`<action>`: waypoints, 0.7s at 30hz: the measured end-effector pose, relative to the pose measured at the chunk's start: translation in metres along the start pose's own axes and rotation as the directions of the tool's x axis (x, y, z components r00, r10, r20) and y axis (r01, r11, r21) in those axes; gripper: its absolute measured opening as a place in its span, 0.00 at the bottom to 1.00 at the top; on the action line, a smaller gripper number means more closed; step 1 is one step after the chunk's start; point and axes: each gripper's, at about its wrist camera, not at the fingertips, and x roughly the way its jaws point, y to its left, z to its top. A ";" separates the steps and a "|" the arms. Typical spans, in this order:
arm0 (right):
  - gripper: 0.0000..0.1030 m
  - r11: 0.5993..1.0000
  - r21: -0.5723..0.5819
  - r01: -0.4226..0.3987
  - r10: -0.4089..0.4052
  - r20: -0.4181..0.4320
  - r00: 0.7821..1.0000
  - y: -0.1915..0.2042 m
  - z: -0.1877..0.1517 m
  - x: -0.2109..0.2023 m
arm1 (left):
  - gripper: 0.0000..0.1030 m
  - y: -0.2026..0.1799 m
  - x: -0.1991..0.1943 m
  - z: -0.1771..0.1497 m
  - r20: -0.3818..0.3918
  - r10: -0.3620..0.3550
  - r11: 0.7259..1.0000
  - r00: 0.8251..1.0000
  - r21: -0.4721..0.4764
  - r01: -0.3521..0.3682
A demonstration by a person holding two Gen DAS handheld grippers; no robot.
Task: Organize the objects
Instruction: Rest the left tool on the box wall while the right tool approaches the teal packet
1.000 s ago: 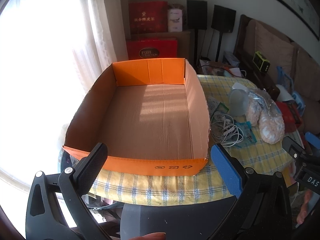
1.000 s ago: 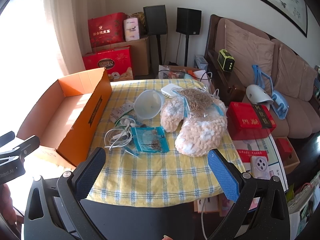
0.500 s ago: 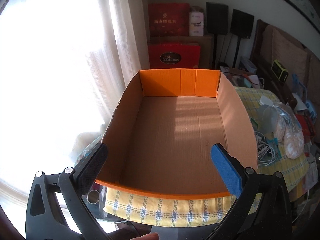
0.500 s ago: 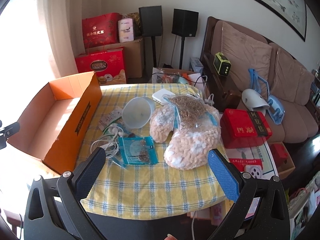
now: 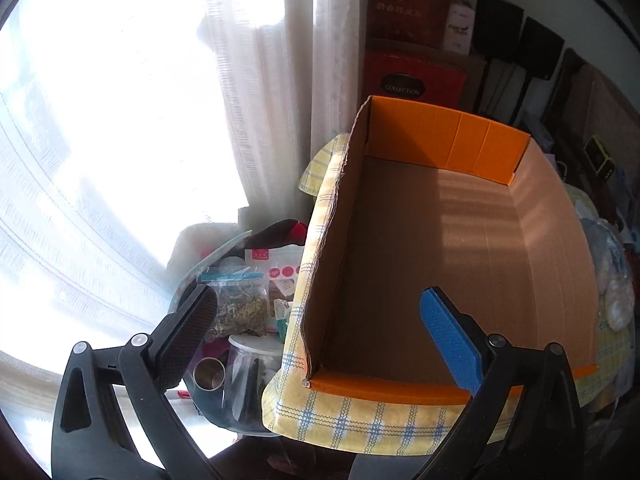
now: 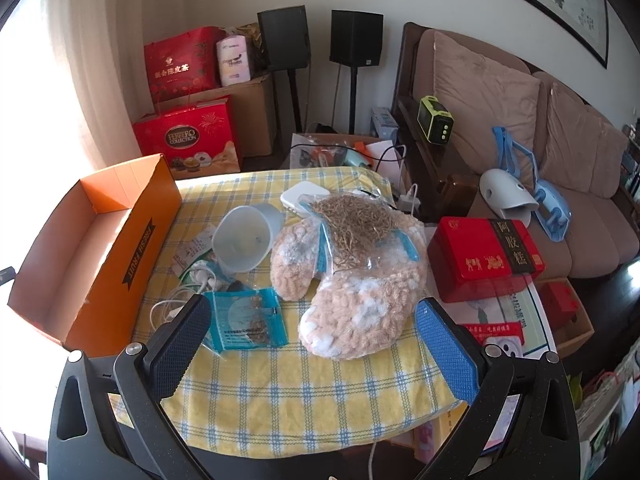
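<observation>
An empty orange cardboard box [image 5: 460, 248] sits at the left end of the yellow checked table [image 6: 304, 392]; it also shows in the right wrist view [image 6: 100, 256]. My left gripper [image 5: 320, 332] is open and empty, over the box's near left corner. My right gripper [image 6: 312, 344] is open and empty above the table's front edge. Before it lie a teal packet [image 6: 248, 320], white earphone cables [image 6: 176, 296], a clear plastic cup [image 6: 244, 240] on its side, and bags of beige puffs [image 6: 360, 304] with a bag of dried herbs [image 6: 352, 224] on top.
Left of the table, low by the bright curtained window, lie bags and jars [image 5: 244, 312]. A red tin [image 6: 488, 260] sits on a stand at right, a sofa [image 6: 540, 128] beyond. Red gift boxes [image 6: 188, 136] and speakers [image 6: 356, 36] stand at the back.
My left gripper has swung left, so the box now sits to the right and the clutter by the window shows. My right gripper has moved slightly forward over the table.
</observation>
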 end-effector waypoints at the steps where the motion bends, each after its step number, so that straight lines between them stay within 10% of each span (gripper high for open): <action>1: 1.00 1.000 0.002 0.005 -0.005 0.000 1.000 -0.002 0.001 0.001 | 0.93 0.002 0.005 0.000 -0.016 -0.007 1.000 1.000 -0.003 0.007; 16: 1.00 0.998 0.052 -0.017 0.019 -0.039 0.999 -0.023 0.001 0.020 | 0.25 -0.011 0.048 -0.015 -0.128 -0.046 0.991 0.991 0.118 0.061; 21: 1.00 0.998 0.062 -0.014 0.017 -0.042 0.999 -0.028 0.002 0.023 | 0.23 -0.033 0.038 -0.016 -0.099 -0.032 0.976 0.995 0.213 0.052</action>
